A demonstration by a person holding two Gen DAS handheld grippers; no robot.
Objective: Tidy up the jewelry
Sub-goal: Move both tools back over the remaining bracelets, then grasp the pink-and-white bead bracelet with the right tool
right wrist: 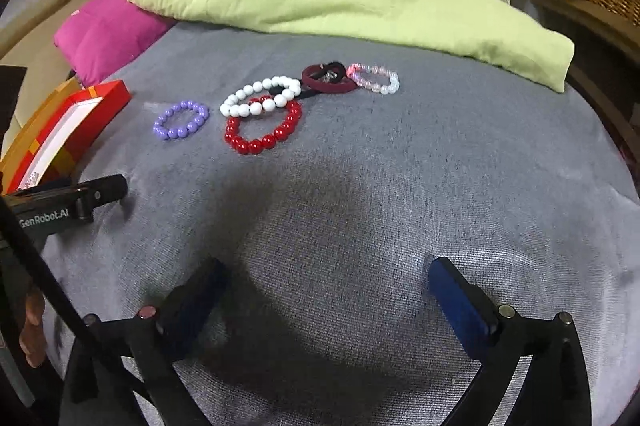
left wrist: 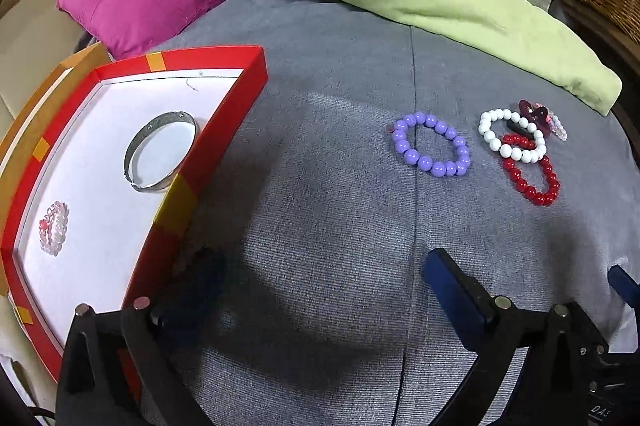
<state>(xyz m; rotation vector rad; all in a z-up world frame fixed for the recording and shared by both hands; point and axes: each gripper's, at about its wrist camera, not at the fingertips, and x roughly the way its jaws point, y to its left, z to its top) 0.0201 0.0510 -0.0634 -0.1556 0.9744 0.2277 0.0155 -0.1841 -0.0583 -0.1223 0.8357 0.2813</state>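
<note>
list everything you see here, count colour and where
silver bangle: 1, silver, in red tray
clear pink bead bracelet: 1, in tray
purple bead bracelet: 1, on grey cover, alone
white bead bracelet: 1, overlapping red bead bracelet
maroon band: 1, behind white one
pale pink bead bracelet: 1, beside band
green cushion: 1, at back
magenta cushion: 1, back left
left claw: open, empty
right claw: open, empty

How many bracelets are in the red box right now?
2. A silver bangle lies near the middle of the red box, and a pale pink beaded bracelet lies nearer its left wall. The box's lower end is out of view, so more might hide there.
</note>
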